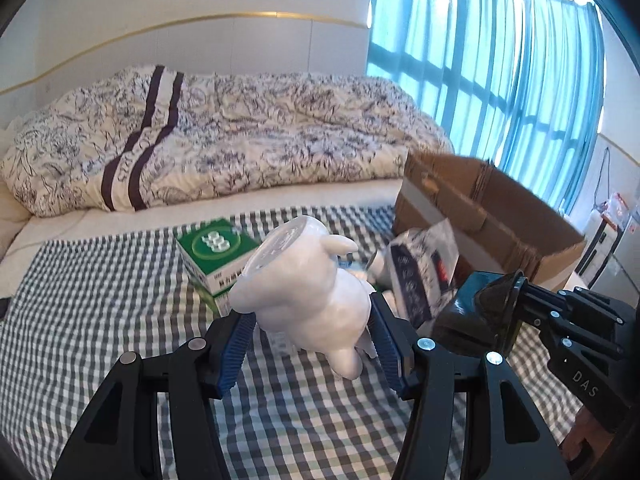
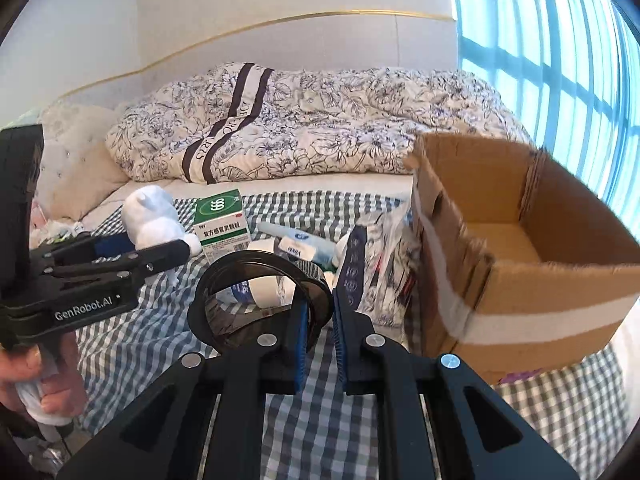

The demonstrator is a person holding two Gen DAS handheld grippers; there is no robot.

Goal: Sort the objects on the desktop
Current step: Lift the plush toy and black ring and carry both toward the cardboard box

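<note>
Left gripper (image 1: 312,344) clamps the figurine (image 1: 308,296); right gripper (image 2: 320,316) pinches the ring (image 2: 260,300). Carry both level toward the box (image 2: 560,280) at 2 o'clock.

green box (image 2: 222,222): "999" | left gripper (image 2: 156,251): "GenRobot.AI" | duvet (image 2: 304,120): "DE"

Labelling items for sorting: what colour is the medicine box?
Green and white medicine box, clearest in the right wrist view.
</note>
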